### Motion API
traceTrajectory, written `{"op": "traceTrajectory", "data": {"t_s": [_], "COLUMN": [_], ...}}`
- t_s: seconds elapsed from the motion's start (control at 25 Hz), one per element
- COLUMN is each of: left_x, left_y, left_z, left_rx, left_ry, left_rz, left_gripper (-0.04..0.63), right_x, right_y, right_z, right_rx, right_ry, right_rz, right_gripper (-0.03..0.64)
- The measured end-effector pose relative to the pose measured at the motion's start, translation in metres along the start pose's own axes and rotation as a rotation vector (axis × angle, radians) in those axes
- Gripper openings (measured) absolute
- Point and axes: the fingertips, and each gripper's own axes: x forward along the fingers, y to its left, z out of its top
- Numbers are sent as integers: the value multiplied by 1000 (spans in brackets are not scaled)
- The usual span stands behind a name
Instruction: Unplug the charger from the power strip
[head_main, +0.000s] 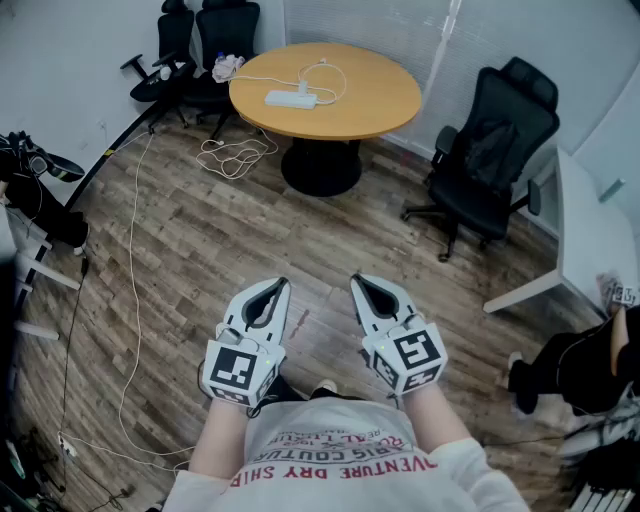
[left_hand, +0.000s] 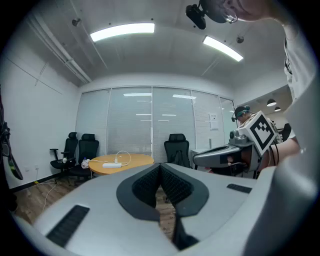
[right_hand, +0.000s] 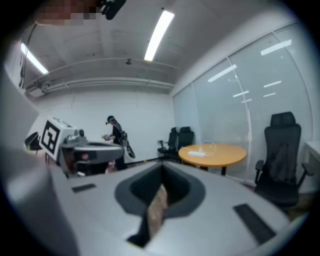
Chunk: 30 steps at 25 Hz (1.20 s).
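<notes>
Head view: left gripper (head_main: 272, 285) and right gripper (head_main: 358, 280) side by side over wood floor (head_main: 200, 230), well apart from round table (head_main: 385, 110) bearing power strip (head_main: 290, 99), charger (head_main: 304, 87) plugged in | Left gripper view: jaws together, empty | Right gripper view: jaws together, empty

You stand in an office meeting room: round table (head_main: 370, 95), black swivel chairs (head_main: 497, 140) (several), glass wall (left_hand: 172, 112) with blinds (left_hand: 125, 127).
</notes>
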Motion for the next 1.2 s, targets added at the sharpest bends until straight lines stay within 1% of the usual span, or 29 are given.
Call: {"op": "traceTrajectory", "data": {"t_s": [0.44, 0.64, 0.76, 1.0, 1.2], "left_x": [4, 5, 3, 12, 26], "left_y": [1, 5, 10, 39, 85], "left_z": [2, -4, -12, -19, -13], "left_rx": [-3, -10, -18, -33, -27], "left_ry": [15, 28, 43, 59, 46], "left_rz": [-17, -24, -28, -47, -76], "left_gripper": [34, 34, 34, 34, 34], "right_x": [5, 6, 10, 39, 85], "right_y": [2, 10, 15, 22, 25], "right_z": [3, 7, 2, 3, 11], "right_rx": [16, -31, -23, -11, -23], "right_ry": [-2, -19, -12, 9, 29], "right_rz": [6, 10, 16, 21, -20], "right_gripper": [29, 29, 29, 29, 29]}}
